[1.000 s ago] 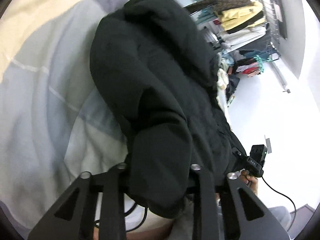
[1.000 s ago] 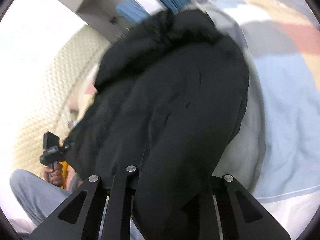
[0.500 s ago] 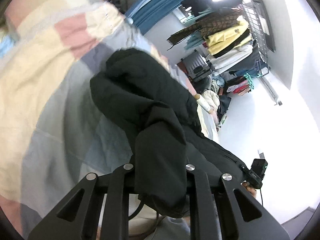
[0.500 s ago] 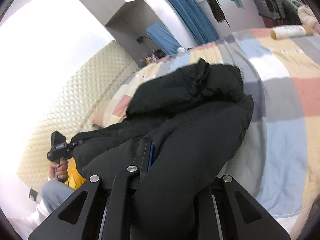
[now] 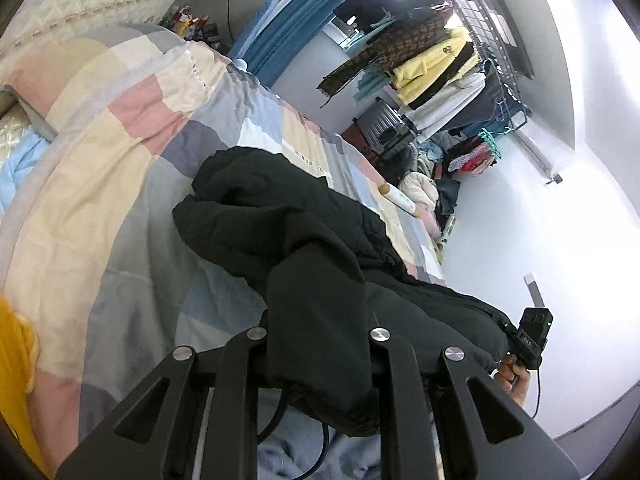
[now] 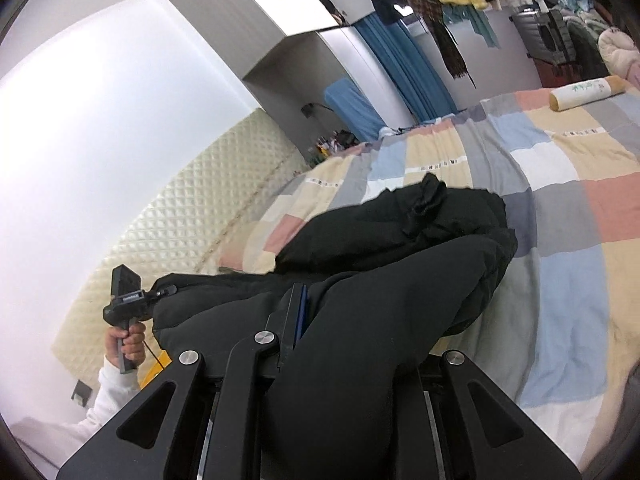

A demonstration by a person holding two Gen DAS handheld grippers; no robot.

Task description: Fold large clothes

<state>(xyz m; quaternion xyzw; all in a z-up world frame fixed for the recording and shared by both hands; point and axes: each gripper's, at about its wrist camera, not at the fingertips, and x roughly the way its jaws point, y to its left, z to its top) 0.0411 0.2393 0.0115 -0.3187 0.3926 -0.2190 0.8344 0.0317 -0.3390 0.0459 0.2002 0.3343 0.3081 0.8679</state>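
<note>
The left claw (image 5: pixel 316 344) is clamping a thick fold of the black padded coat (image 5: pixel 280 232), its jaws narrowed onto the fabric, which is bulging over and hiding the fingertips. The right claw (image 6: pixel 344 352) is likewise gripping another bunch of the same coat (image 6: pixel 400 264), with the cloth draping down between its black arms. Stretched between the two claws, the coat is hanging raised at the near edge while its far end is resting crumpled on the bed (image 6: pixel 560 208), which is wearing a patchwork cover of pink, cream, grey and blue squares. A cream roll (image 6: pixel 584 92) is lying near the bed's far side. Beyond, a clothes rack (image 5: pixel 440 64) is standing crowded with garments, beside blue curtains (image 6: pixel 404 64).
</note>
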